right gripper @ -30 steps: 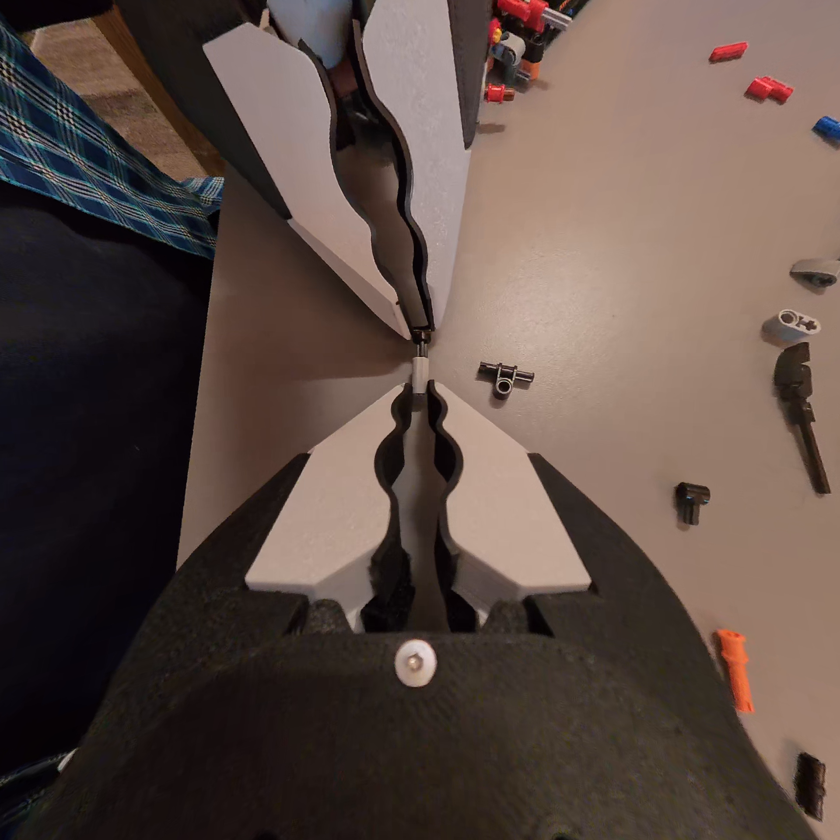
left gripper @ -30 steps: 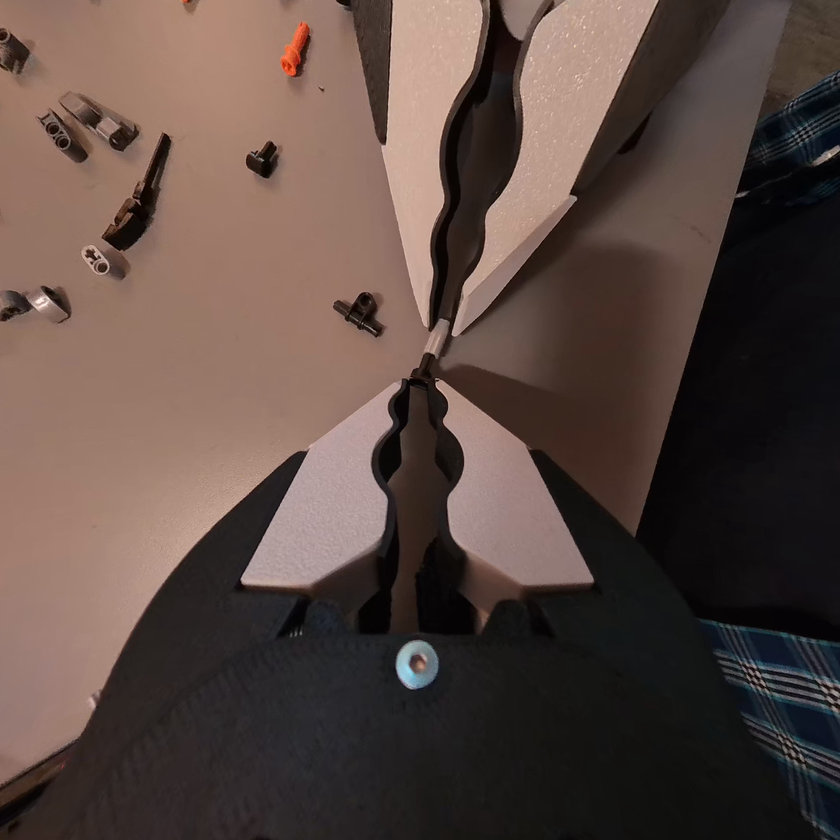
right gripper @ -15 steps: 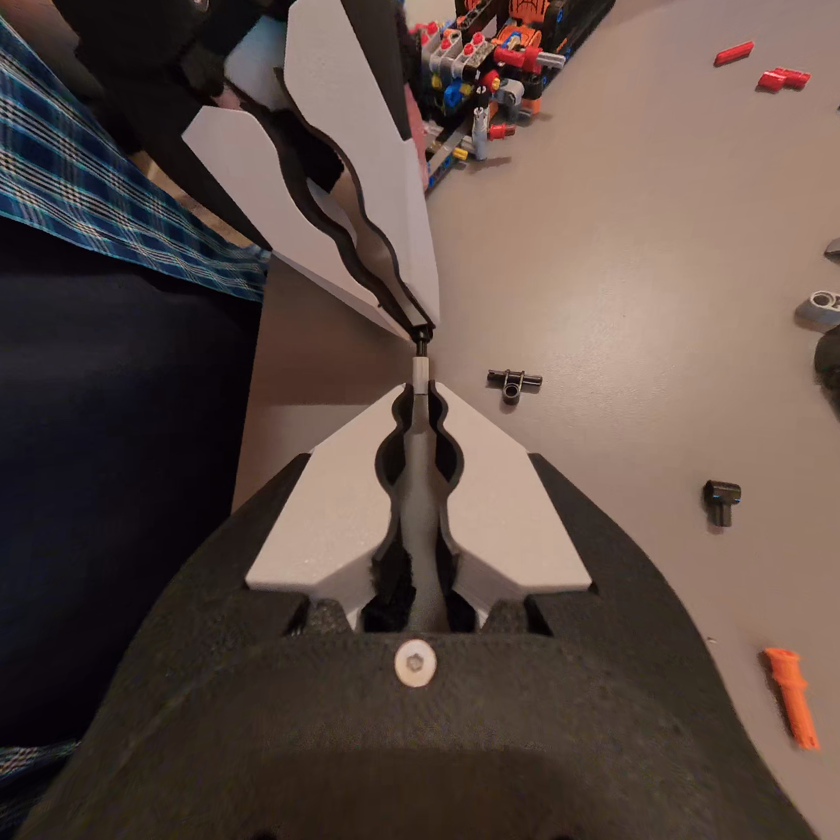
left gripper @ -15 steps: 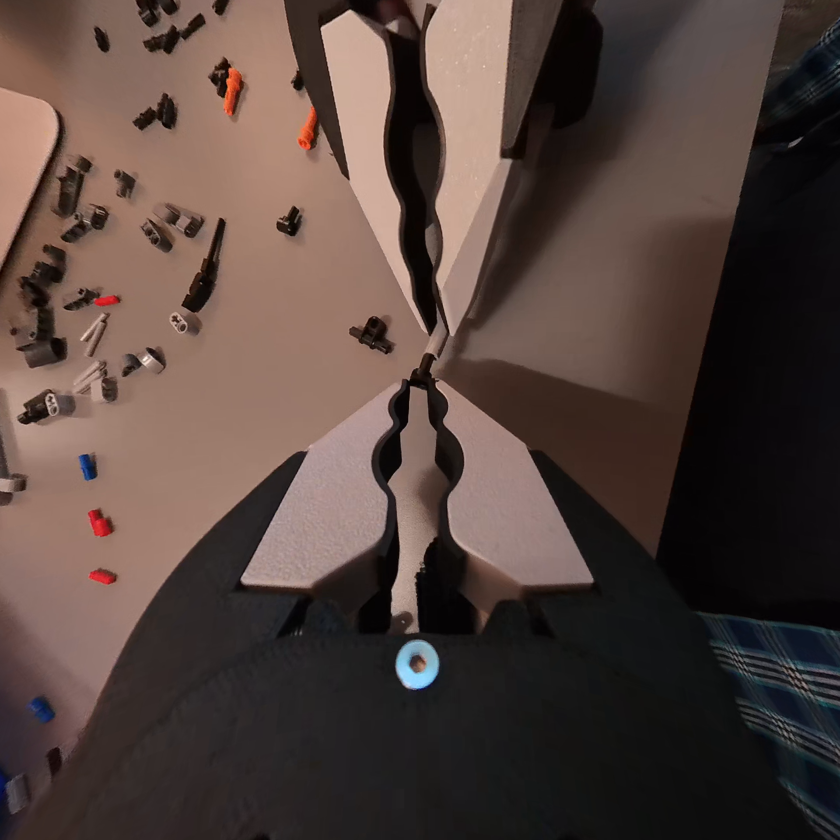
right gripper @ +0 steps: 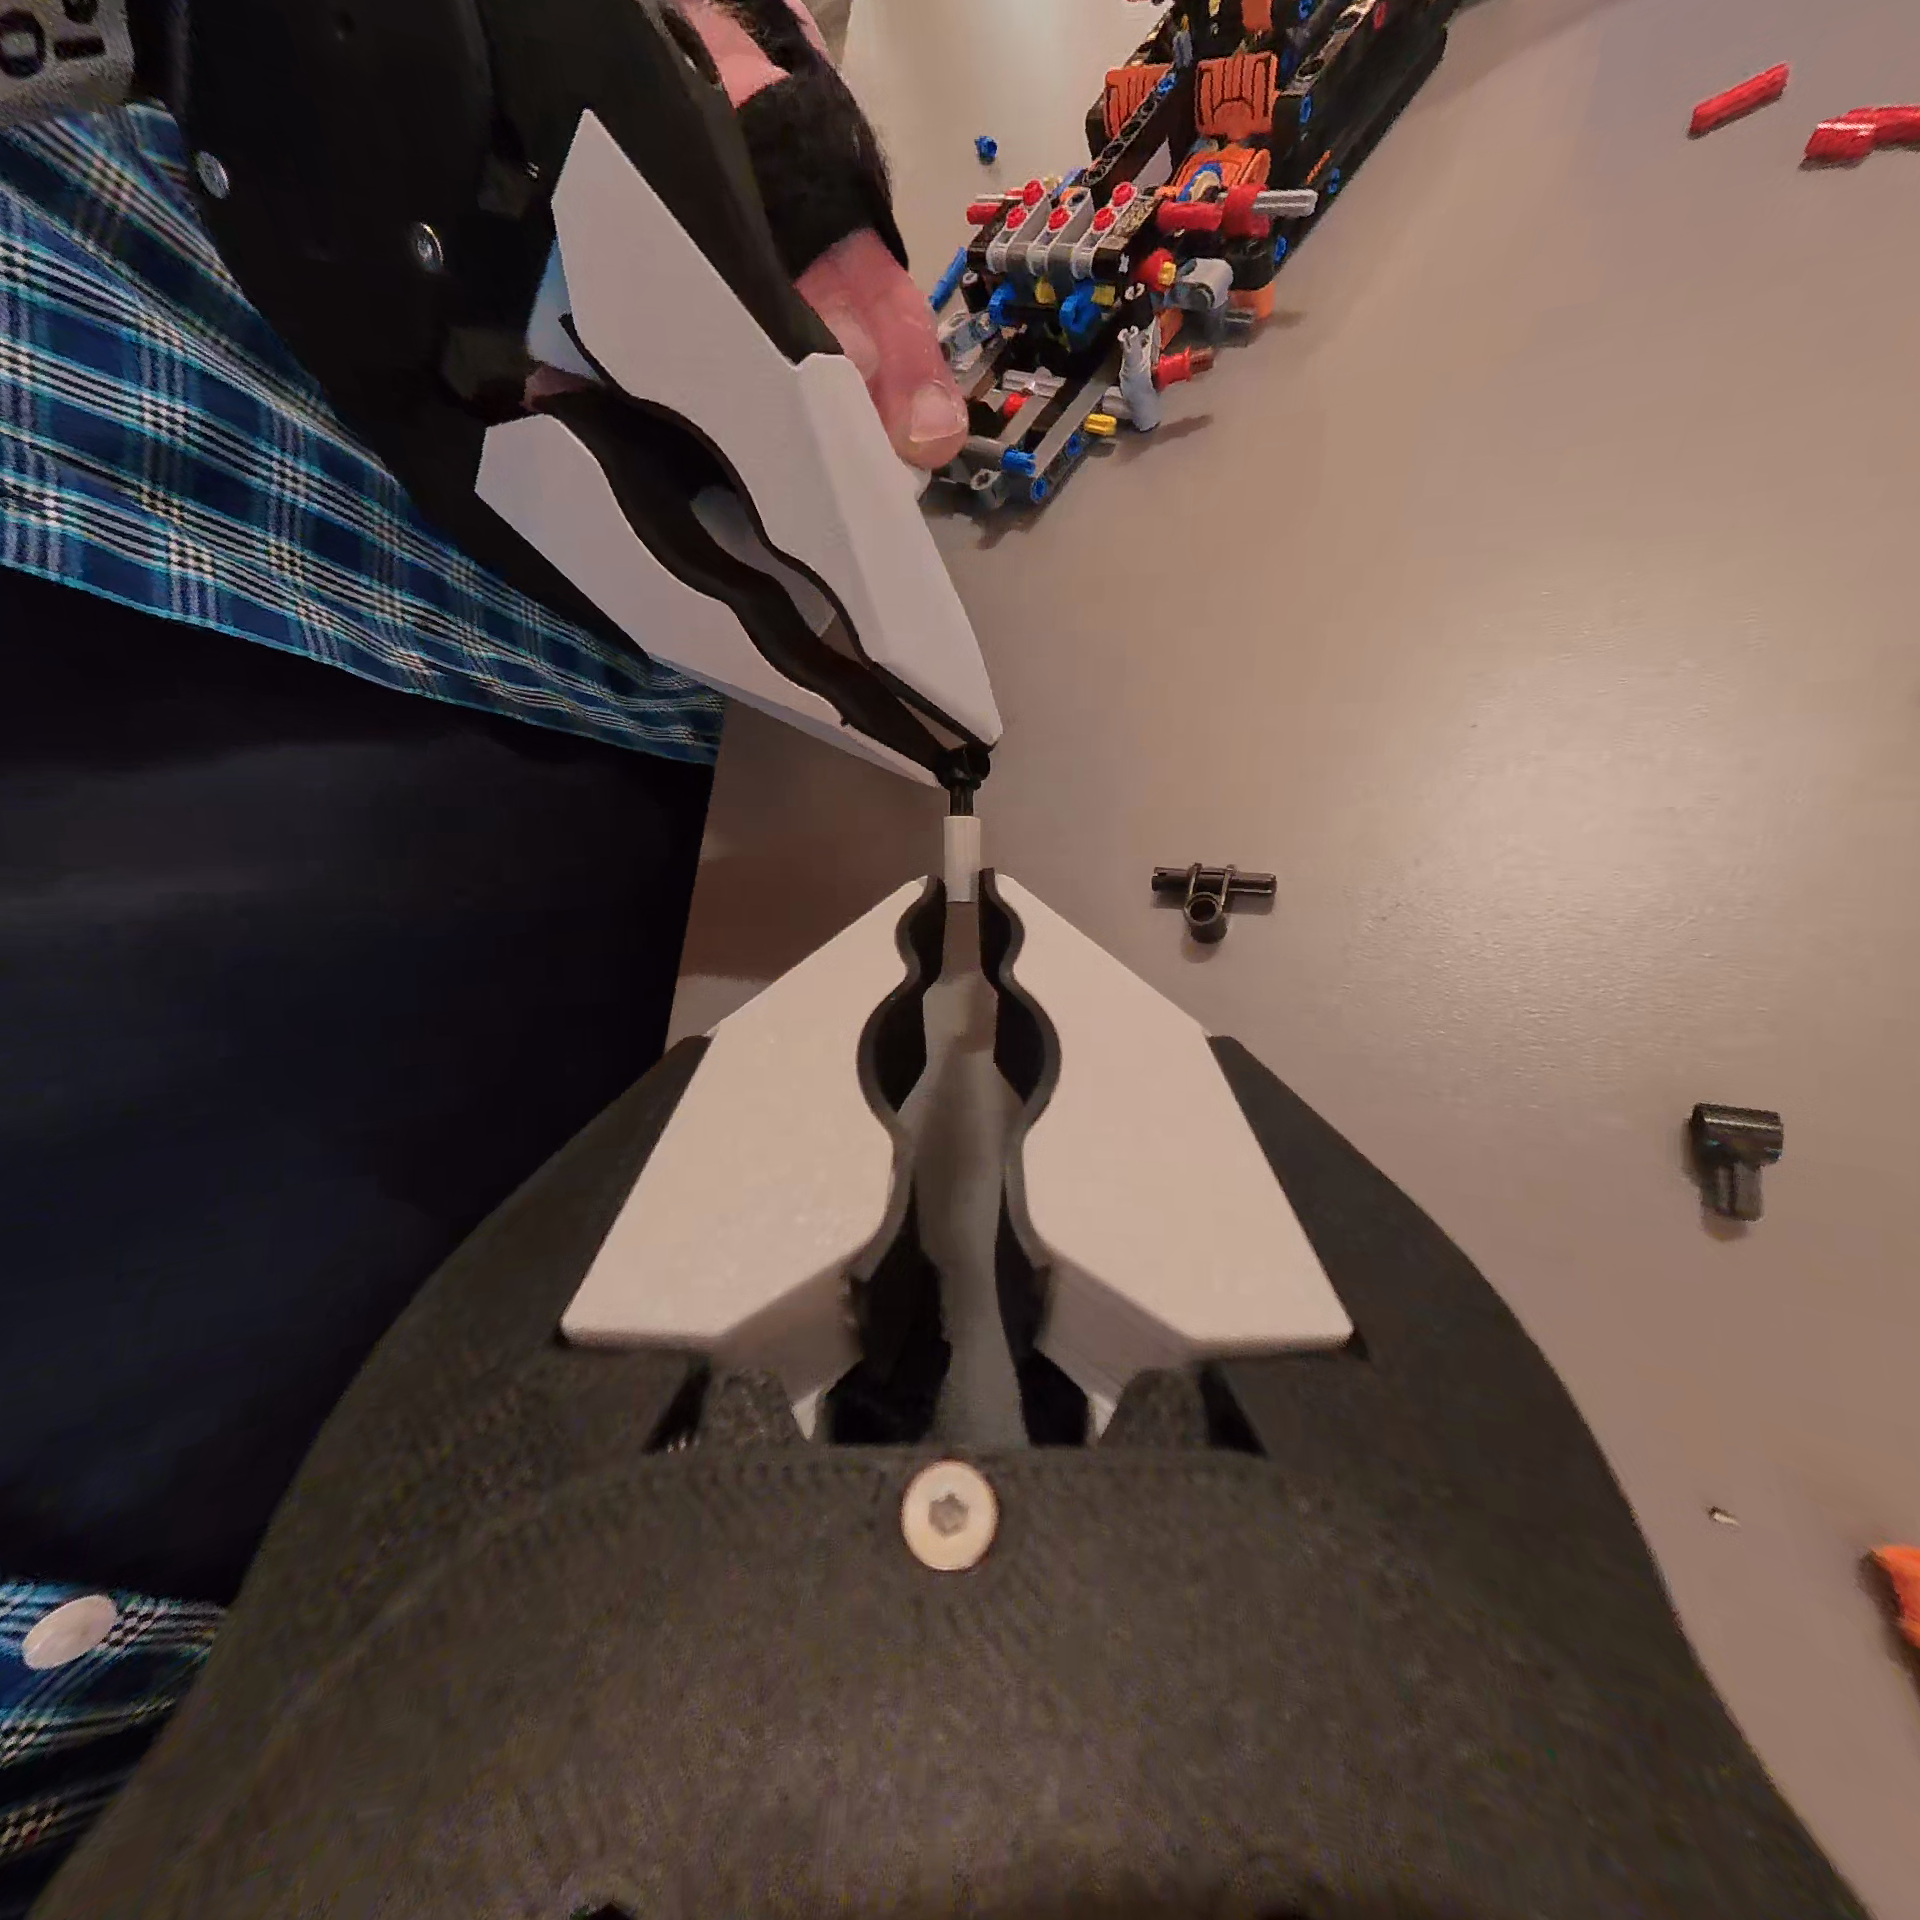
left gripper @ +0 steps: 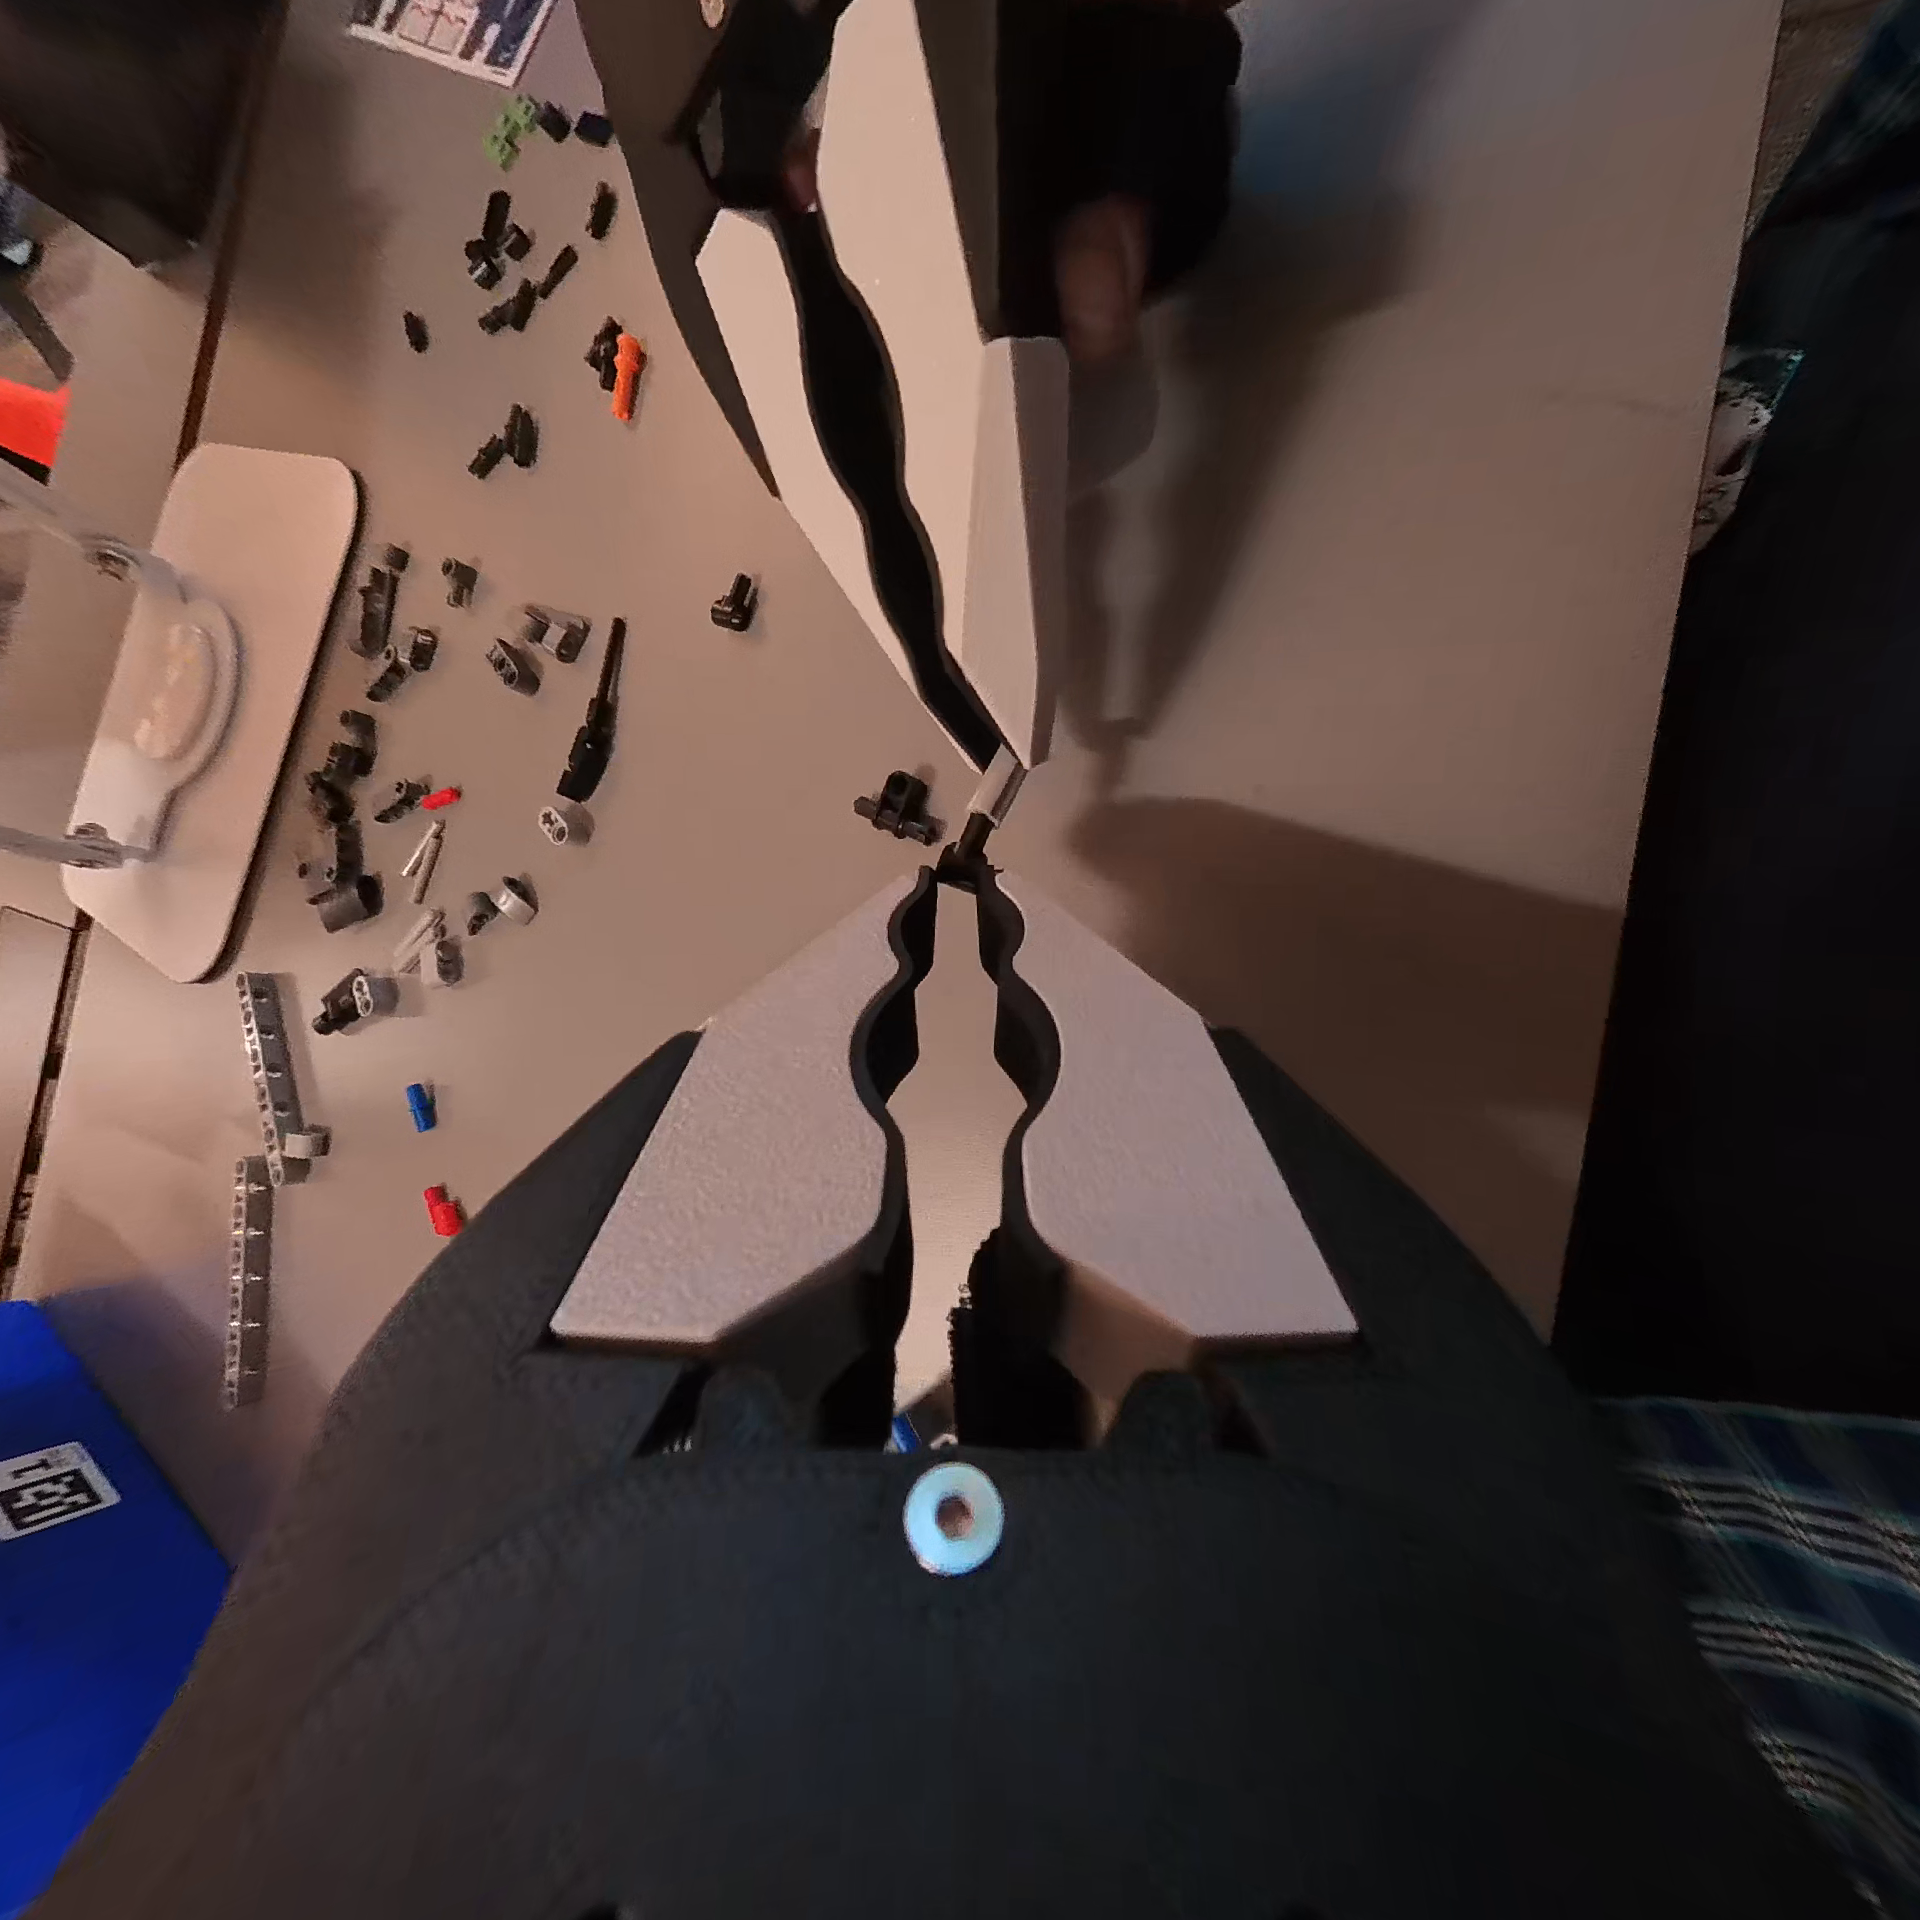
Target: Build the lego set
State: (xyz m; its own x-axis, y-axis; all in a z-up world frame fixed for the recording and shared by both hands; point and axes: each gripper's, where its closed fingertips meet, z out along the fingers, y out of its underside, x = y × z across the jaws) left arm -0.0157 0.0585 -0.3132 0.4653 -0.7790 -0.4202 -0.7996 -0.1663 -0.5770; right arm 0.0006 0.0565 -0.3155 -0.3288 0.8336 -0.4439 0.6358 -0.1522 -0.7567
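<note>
1. The left tool [left gripper: 961,881] has its tips pinched on the black end of a small black pin [left gripper: 971,836], held in the air above the tabletop [left gripper: 1351,623].
2. The right tool [right gripper: 964,883] is pressed together on a light grey sleeve [right gripper: 962,854]; the black pin runs out of the sleeve's far end.
3. The two tools meet tip to tip, and sleeve and pin form one short line between them.
4. In the right wrist view the left tool [right gripper: 961,753] comes in from the upper left, with a person's fingertip [right gripper: 914,384] lying along its outer face.
5. A partly built lego model [right gripper: 1153,249] in black, orange, red, blue and grey lies at the far side of the tabletop.
6. A black cross-shaped connector [right gripper: 1210,896] lies on the tabletop just right of the tool tips; a black angled connector [right gripper: 1735,1153] lies farther right.
7. In the left wrist view, loose black and grey pieces [left gripper: 416,748] are scattered on the left, with an orange pin [left gripper: 625,372] farther off, a blue pin [left gripper: 420,1105] and a red pin [left gripper: 443,1209] nearer, and two long grey beams [left gripper: 265,1164]
</note>
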